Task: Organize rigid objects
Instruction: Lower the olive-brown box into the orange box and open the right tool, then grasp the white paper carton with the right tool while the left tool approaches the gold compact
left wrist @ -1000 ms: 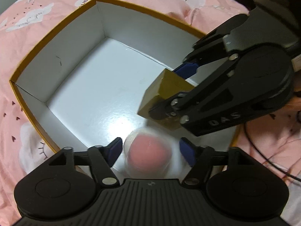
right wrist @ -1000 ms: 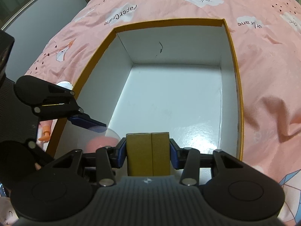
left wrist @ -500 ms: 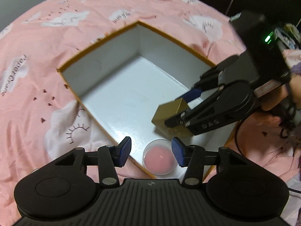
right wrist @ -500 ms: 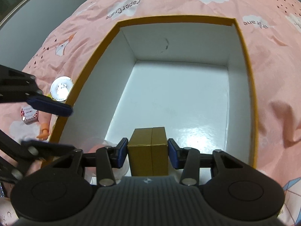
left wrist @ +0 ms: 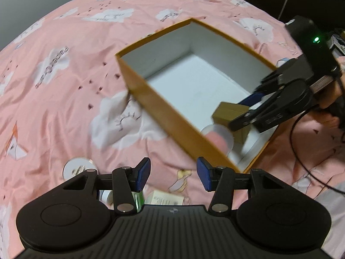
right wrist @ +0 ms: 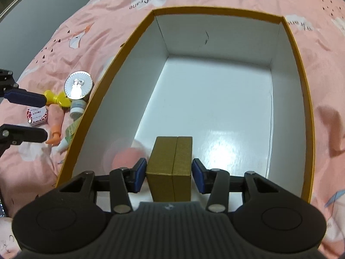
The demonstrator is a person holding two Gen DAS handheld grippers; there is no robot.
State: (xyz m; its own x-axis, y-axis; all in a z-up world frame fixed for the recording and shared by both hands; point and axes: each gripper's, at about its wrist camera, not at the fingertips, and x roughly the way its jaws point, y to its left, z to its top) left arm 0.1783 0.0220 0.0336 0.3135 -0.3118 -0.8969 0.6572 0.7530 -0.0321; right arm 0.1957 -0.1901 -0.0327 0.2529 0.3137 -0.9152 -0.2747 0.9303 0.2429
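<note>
In the right wrist view, the right gripper [right wrist: 170, 176] has its fingers [right wrist: 139, 177] a little way off either side of the gold box [right wrist: 170, 168] at lower centre, no longer pressing it, having just eased apart; the gold box stands on the white floor of the open orange-rimmed carton [right wrist: 297, 49] on the pink bed [right wrist: 107, 10]. A round clear container with pink contents [right wrist: 126, 157] sits just left of it, inside the carton. In the left wrist view, the left gripper [left wrist: 172, 173] has its fingers [left wrist: 143, 172] apart and empty over the bedding at lower centre, outside the carton's near wall.
</note>
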